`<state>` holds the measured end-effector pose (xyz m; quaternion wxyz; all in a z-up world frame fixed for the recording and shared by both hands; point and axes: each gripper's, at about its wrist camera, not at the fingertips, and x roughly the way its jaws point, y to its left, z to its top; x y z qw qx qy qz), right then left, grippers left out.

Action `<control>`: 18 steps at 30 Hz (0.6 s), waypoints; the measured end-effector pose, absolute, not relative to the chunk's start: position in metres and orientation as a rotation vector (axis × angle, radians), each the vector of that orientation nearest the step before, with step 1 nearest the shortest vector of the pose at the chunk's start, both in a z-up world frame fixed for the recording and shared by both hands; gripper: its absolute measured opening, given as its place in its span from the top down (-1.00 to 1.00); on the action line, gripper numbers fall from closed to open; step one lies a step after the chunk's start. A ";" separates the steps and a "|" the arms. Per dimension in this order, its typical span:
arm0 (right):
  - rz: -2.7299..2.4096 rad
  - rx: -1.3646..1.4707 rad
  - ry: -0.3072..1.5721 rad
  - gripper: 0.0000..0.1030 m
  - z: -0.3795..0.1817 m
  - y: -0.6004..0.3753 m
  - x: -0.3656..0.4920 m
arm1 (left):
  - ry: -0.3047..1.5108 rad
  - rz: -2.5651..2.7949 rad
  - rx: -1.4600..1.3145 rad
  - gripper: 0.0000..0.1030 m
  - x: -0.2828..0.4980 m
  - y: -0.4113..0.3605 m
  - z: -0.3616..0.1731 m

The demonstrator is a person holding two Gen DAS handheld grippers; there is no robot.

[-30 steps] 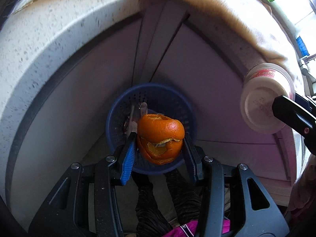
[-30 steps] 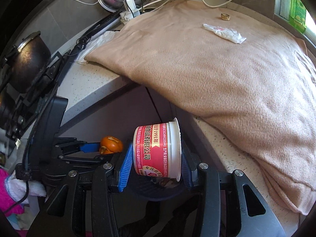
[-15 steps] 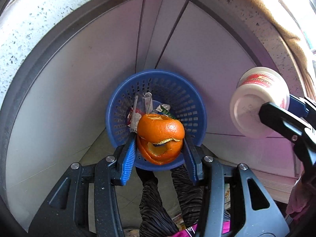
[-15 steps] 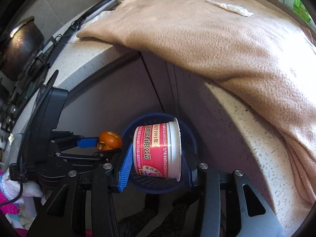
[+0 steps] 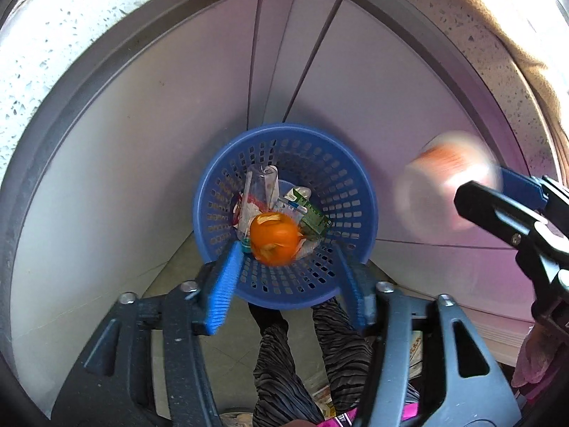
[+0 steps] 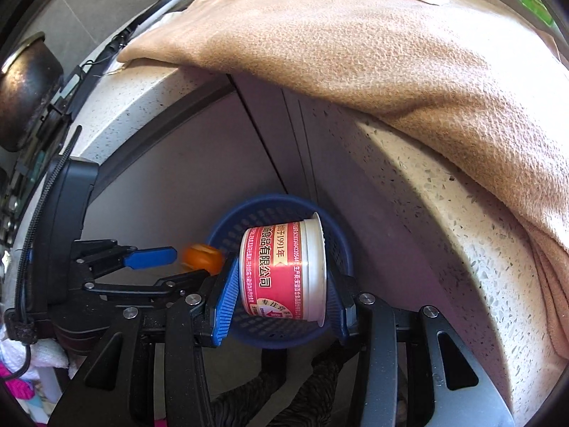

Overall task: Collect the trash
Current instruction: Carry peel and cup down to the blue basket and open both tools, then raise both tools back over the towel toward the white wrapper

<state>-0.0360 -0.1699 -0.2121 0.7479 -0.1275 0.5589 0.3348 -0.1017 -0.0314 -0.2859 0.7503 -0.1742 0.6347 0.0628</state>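
Probably a home kitchen: speckled stone counter (image 6: 444, 192), black pot (image 6: 25, 92).

Black tool (image 5: 290, 281), blue ribbed pads (image 5: 222, 286)

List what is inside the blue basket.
Blue basket holds an orange peel, a clear plastic cup and a green carton; anything beneath them is covered.

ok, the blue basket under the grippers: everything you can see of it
The blue basket is round, plastic-looking, with a solid rim and rows of small slots through wall and base. It stands upright on the floor, in the corner where two pale cabinet doors meet, under the speckled counter. Inside lie a clear plastic cup, a green-and-white carton and wrappers, with the orange peel over them. Whether the peel has landed is unclear. Neither gripper touches the basket.
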 end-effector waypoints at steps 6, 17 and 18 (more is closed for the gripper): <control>0.725 -0.256 1.230 -0.01 -0.211 -0.173 -0.035 | 1.382 0.152 -0.376 -0.18 -0.104 -0.028 -0.285; 0.734 -0.251 1.209 -0.02 -0.197 -0.179 -0.035 | 1.361 0.165 -0.366 -0.18 -0.108 -0.028 -0.276; 0.735 -0.250 1.207 -0.02 -0.196 -0.180 -0.036 | 1.356 0.165 -0.362 -0.18 -0.108 -0.029 -0.274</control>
